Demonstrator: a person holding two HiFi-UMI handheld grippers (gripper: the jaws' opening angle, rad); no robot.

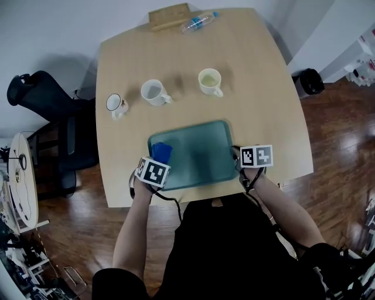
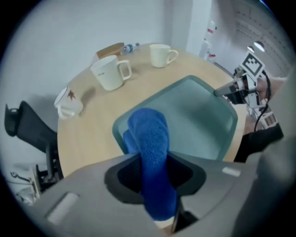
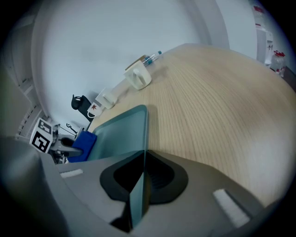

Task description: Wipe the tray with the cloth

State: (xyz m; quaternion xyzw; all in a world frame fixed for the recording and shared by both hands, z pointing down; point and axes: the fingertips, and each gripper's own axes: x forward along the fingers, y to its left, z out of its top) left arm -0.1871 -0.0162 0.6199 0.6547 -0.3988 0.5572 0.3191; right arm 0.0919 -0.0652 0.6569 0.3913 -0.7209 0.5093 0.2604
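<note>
A teal tray [image 1: 199, 153] lies near the front edge of the round wooden table [image 1: 258, 76]. My left gripper [image 1: 157, 166] is shut on a blue cloth [image 1: 162, 152], which hangs down onto the tray's near left corner. In the left gripper view the cloth [image 2: 150, 148] runs up between the jaws over the tray [image 2: 199, 115]. My right gripper [image 1: 240, 158] is shut on the tray's right rim. In the right gripper view that rim [image 3: 140, 185] stands edge-on between the jaws, and the cloth [image 3: 82, 144] shows at the tray's far end.
Behind the tray stand three cups: a small patterned one [image 1: 116, 105], a white mug [image 1: 154, 92] and a pale cup [image 1: 210, 81]. A wooden block [image 1: 169, 16] and a plastic bottle [image 1: 198, 22] lie at the table's far edge. A black chair [image 1: 58, 135] stands left.
</note>
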